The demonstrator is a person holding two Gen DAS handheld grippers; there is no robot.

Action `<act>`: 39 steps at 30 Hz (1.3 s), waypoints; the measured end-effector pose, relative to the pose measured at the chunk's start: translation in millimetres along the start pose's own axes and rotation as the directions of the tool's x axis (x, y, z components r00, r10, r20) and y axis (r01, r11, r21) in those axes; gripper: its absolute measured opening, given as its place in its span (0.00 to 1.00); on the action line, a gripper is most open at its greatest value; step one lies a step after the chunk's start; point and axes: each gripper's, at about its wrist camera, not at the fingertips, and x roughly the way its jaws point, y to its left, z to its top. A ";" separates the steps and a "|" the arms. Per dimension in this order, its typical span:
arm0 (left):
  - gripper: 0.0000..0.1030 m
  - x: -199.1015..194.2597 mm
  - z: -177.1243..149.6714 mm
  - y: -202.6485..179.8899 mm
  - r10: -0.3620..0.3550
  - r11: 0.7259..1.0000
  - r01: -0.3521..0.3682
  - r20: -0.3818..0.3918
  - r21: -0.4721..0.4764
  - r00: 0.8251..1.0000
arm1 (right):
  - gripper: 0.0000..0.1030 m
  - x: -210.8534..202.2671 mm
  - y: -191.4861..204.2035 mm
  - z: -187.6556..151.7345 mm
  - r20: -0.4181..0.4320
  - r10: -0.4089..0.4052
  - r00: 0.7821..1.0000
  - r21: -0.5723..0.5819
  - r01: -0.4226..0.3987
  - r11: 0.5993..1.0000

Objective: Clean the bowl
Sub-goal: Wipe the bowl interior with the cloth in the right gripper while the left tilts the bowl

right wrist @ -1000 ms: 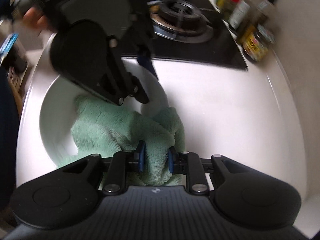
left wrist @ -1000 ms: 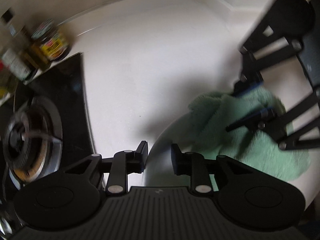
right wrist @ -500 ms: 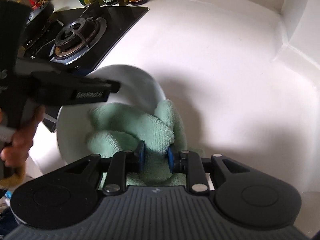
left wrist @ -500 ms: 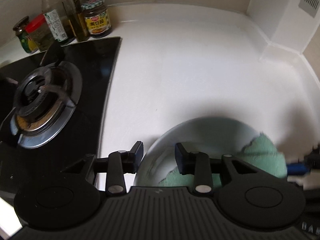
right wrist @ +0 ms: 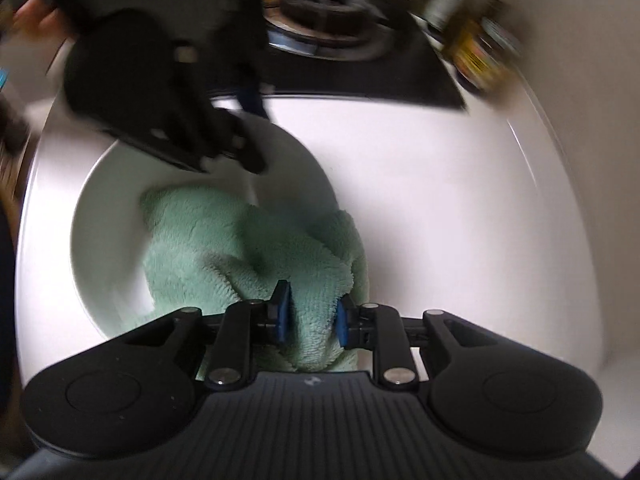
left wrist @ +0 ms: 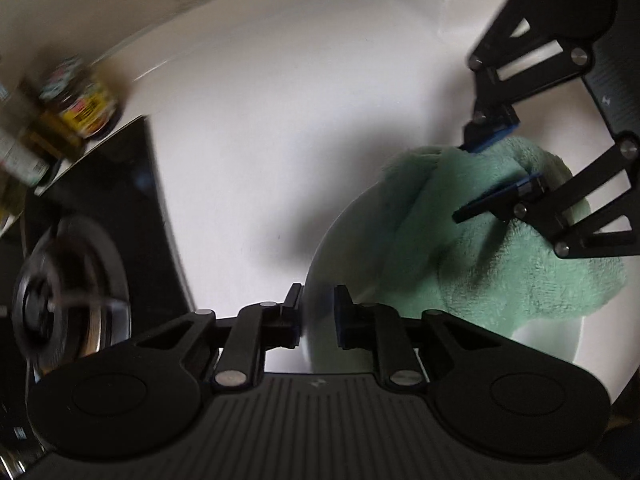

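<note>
Left tool (left wrist: 316,316): closing astride bowl (left wrist: 344,240) rim. Right tool (right wrist: 310,316): loosening, cloth (right wrist: 240,248) between. Hand (right wrist: 38,16): right view only.

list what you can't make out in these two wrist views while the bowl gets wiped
- Labels on the jars by the stove: unreadable in both views, motion blur.
- Bowl floor: hidden under the green cloth in both views.
- Near side of the bowl, left wrist view: covered by the left gripper and its body.
- Burner, right wrist view: cut by the top edge and blurred.
- Right gripper: cloth fills its jaws.
</note>
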 end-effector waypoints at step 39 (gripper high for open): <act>0.17 2.2 24.7 -1.7 -0.043 0.998 0.040 -0.067 -0.048 0.997 | 0.21 11.0 -20.8 -32.6 -0.044 -0.076 0.996 0.043 0.078 0.996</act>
